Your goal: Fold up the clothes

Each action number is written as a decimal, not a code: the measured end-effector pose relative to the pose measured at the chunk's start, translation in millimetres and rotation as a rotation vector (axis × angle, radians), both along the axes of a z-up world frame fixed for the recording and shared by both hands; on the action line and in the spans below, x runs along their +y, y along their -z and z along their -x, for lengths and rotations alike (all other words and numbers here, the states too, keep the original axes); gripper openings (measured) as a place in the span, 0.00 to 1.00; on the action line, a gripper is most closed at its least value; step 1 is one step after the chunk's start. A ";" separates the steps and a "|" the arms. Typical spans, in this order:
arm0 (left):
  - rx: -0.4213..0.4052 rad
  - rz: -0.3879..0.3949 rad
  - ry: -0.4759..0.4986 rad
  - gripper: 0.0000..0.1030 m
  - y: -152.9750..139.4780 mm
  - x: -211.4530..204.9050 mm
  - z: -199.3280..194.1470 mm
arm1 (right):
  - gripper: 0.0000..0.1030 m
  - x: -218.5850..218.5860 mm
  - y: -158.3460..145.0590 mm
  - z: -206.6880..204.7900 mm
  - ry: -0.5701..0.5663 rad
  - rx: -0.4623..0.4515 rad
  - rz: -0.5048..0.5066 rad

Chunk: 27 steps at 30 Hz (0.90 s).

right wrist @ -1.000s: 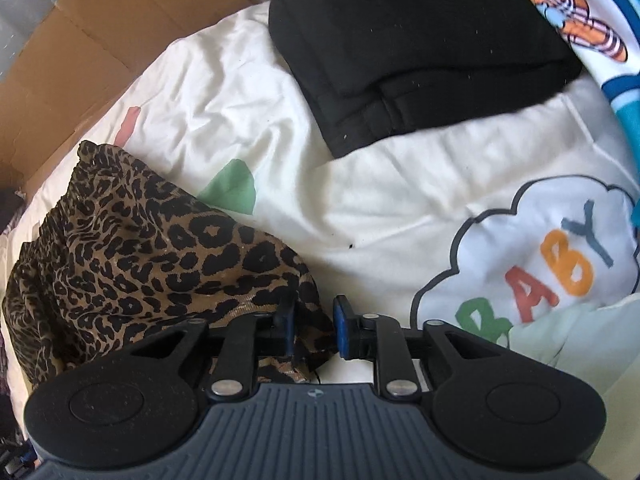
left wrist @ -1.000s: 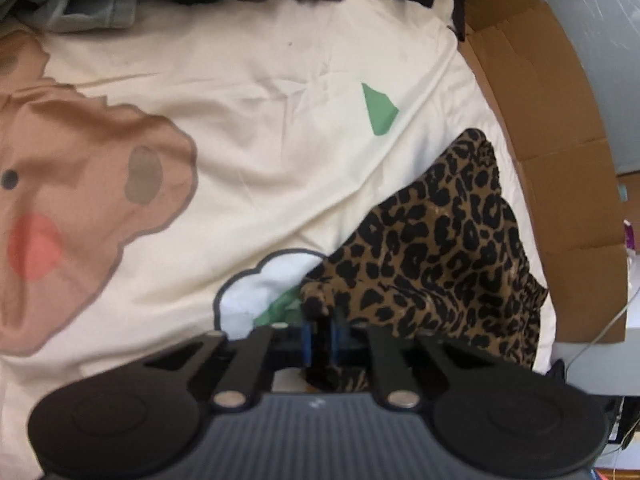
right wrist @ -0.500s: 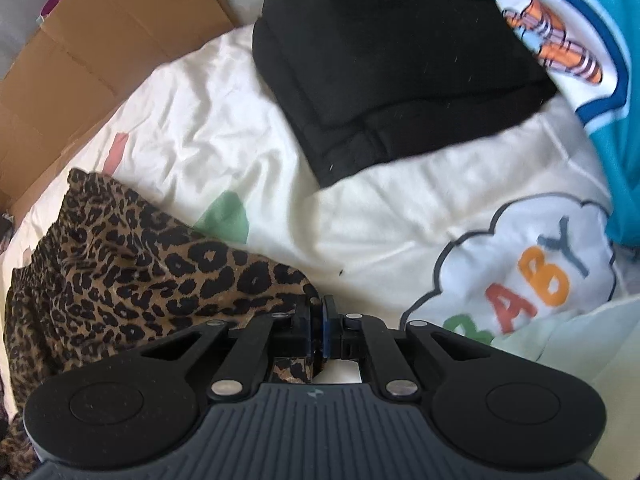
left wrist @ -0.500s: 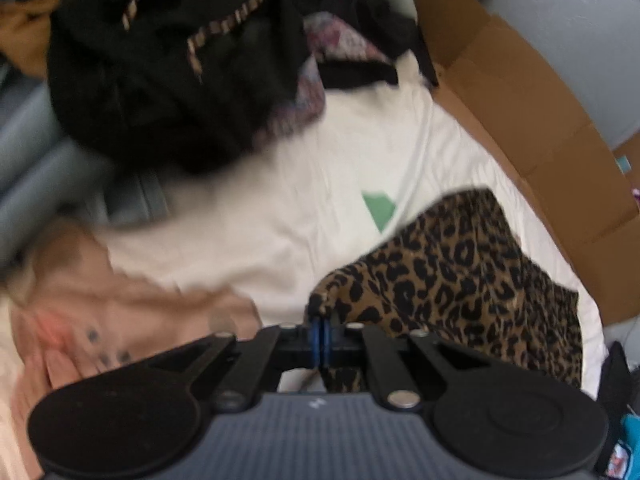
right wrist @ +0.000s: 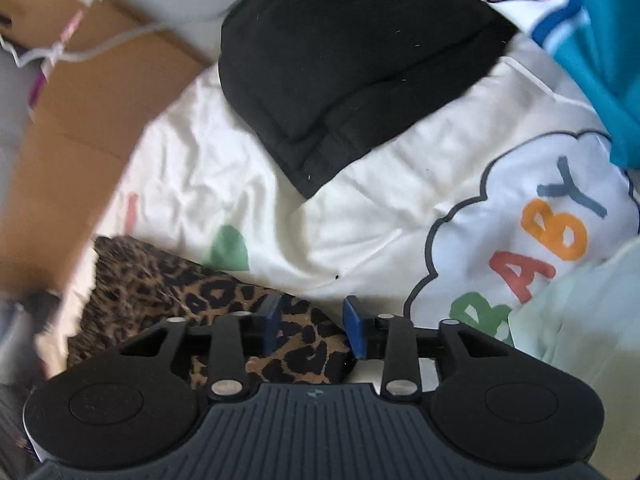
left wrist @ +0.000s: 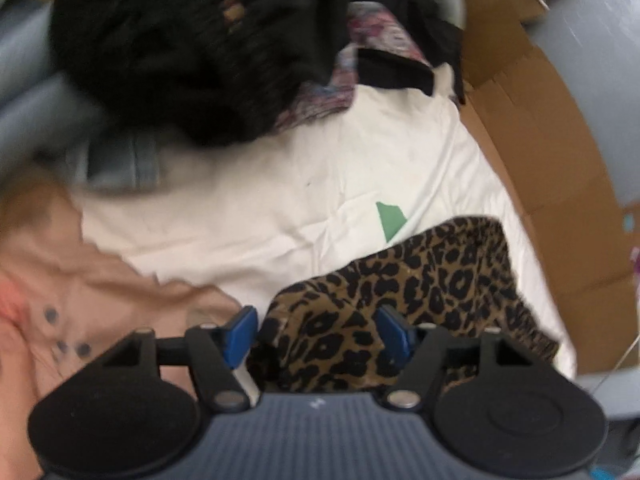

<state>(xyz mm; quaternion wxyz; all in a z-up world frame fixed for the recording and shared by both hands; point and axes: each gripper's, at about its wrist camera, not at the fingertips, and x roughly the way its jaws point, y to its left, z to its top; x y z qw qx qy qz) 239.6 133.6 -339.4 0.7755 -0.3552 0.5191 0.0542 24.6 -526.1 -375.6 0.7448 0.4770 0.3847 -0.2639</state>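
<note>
A leopard-print garment (left wrist: 432, 292) lies bunched on a cream printed blanket (left wrist: 280, 208). My left gripper (left wrist: 318, 330) hovers over the garment's near corner; its jaws are opening, and the cloth lies between and below the blue pads without being pressed. In the right wrist view the same leopard-print garment (right wrist: 160, 292) lies at lower left. My right gripper (right wrist: 312, 324) stands over its near edge with jaws opening, the fabric loose beneath them.
A heap of dark unfolded clothes (left wrist: 192, 48) sits at the back in the left wrist view. A folded black garment (right wrist: 348, 60) and a teal printed one (right wrist: 592, 40) lie beyond the right gripper. Brown cardboard (left wrist: 540, 140) borders the blanket (right wrist: 380, 216).
Both grippers were shut on the leopard garment's edge half a second ago; both have now spread their jaws and released it. The left gripper's view has shifted toward the dark clothes pile.
</note>
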 end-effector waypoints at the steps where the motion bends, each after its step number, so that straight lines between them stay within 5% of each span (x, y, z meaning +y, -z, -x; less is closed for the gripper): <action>1: 0.002 0.027 -0.041 0.66 3.5 6.3 2.3 | 0.42 -0.3 -0.5 3.4 0.009 -0.009 -0.005; 3: -0.003 0.038 -0.089 0.66 7.4 14.5 4.4 | 0.42 -0.6 -1.7 7.3 0.015 -0.029 -0.017; 8: -0.011 0.051 -0.028 0.62 13.9 10.8 1.7 | 0.42 7.1 -1.1 -0.4 -0.038 -0.014 -0.004; 10: -0.009 0.056 0.000 0.54 15.8 5.8 0.6 | 0.42 9.9 1.4 -2.7 -0.038 -0.006 -0.002; 12: 0.013 0.049 0.026 0.26 18.4 1.4 -0.7 | 0.42 13.0 5.5 -5.5 -0.036 0.005 -0.003; 13: 0.025 0.050 0.030 0.19 20.5 0.4 -0.6 | 0.42 15.3 7.2 -7.2 -0.042 0.004 -0.007; 20: 0.086 -0.061 0.075 0.07 23.9 -2.0 9.2 | 0.42 29.5 17.4 -11.5 -0.070 0.113 0.048; 21: 0.101 -0.088 0.091 0.06 23.9 -3.4 10.1 | 0.31 30.9 18.3 -11.7 -0.083 0.122 0.052; 22: 0.109 -0.109 0.105 0.06 23.1 -4.3 10.7 | 0.09 32.5 18.2 -12.9 -0.103 0.131 0.062; 27: 0.104 -0.204 0.143 0.05 10.0 -7.2 3.0 | 0.04 29.5 4.0 -22.6 -0.159 0.147 0.126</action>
